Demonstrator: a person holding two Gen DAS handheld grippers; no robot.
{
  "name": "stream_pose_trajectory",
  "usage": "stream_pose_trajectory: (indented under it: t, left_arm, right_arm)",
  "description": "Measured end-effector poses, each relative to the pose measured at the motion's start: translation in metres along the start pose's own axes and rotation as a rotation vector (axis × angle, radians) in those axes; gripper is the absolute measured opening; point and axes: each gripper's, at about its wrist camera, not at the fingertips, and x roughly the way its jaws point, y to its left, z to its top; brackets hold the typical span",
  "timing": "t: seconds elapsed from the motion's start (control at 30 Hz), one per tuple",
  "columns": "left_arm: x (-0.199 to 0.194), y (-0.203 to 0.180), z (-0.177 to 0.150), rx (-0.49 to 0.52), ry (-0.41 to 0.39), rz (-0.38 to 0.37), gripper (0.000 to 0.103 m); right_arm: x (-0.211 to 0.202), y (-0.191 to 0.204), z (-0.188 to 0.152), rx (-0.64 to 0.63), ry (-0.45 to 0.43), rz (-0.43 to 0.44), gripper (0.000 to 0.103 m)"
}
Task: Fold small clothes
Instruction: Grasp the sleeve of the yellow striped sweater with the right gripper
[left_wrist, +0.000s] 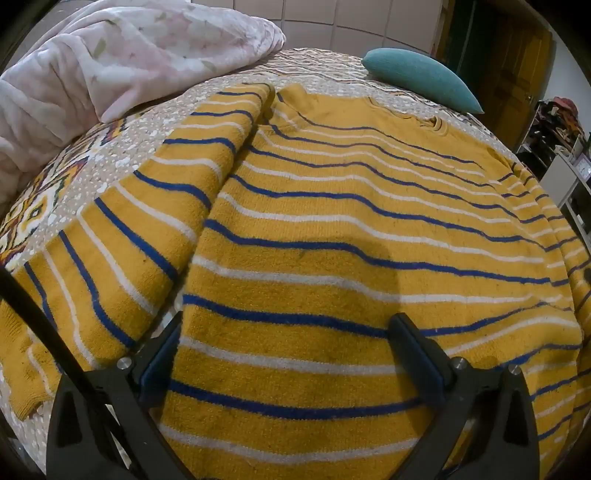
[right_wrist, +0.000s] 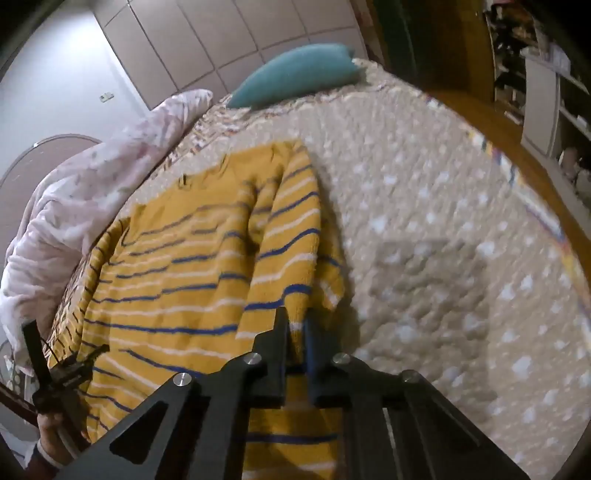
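Right now I am partway into the first fold of the yellow striped sweater, which lies spread across the patterned bedspread, its collar toward the far end where the teal pillow sits. A pink floral blanket is heaped at the far left, clear of the work.

My right claw is pinched tight on the sweater's right sleeve, with the knit caught between its two fingers; the sleeve runs away from me along the right edge of the body, and bare bedspread lies just to its right. That view is a little smeared, so I cannot say exactly how much cloth is in the bite.

My left claw stands wide apart above the near part of the body, with nothing between its fingers, and I cannot tell whether they touch the knit. The left sleeve lies flat beside the body on the left.

As I judge it, the step in hand is bringing the right sleeve in over the body. The next move calls for carrying the sleeve leftward across the stripes and laying it flat without dragging the body along. My free left claw looks well placed to hold the body down, then take the left sleeve the same way.
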Motion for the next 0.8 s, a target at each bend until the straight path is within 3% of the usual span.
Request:
stream_pose_trajectory:
  t: [0.07, 0.23, 0.3, 0.33, 0.43, 0.5, 0.6, 0.8]
  left_arm:
    - [0.000, 0.000, 0.000, 0.000, -0.001, -0.001, 0.103]
    - [0.000, -0.001, 0.000, 0.000, -0.001, -0.001, 0.103]
    - [0.000, -0.001, 0.000, 0.000, -0.001, 0.000, 0.103]
    - [-0.001, -0.001, 0.000, 0.000, -0.001, -0.001, 0.103]
    - [0.000, -0.001, 0.000, 0.001, 0.000, 0.000, 0.103]
    - [0.000, -0.001, 0.000, 0.001, -0.001, 0.000, 0.103]
    - [0.000, -0.001, 0.000, 0.000, -0.001, 0.000, 0.103]
    - [0.000, 0.000, 0.000, 0.001, -0.001, 0.000, 0.103]
  right_arm:
    - [-0.008, -0.008, 0.011, -0.002, -0.016, -0.066, 0.008]
    - [-0.002, -0.053, 0.042, 0.023, -0.052, -0.389, 0.008]
    - [0.008, -0.075, 0.054, 0.038, -0.038, -0.542, 0.016]
    - [0.011, -0.087, 0.057, 0.061, -0.017, -0.568, 0.016]
    - [-0.014, -0.104, 0.054, 0.131, -0.046, -0.495, 0.022]
    - [-0.035, -0.106, 0.042, 0.158, -0.054, -0.441, 0.035]
    - [-0.070, -0.113, 0.004, 0.204, -0.040, -0.316, 0.048]
    - [-0.101, -0.102, -0.067, 0.237, -0.032, -0.098, 0.063]
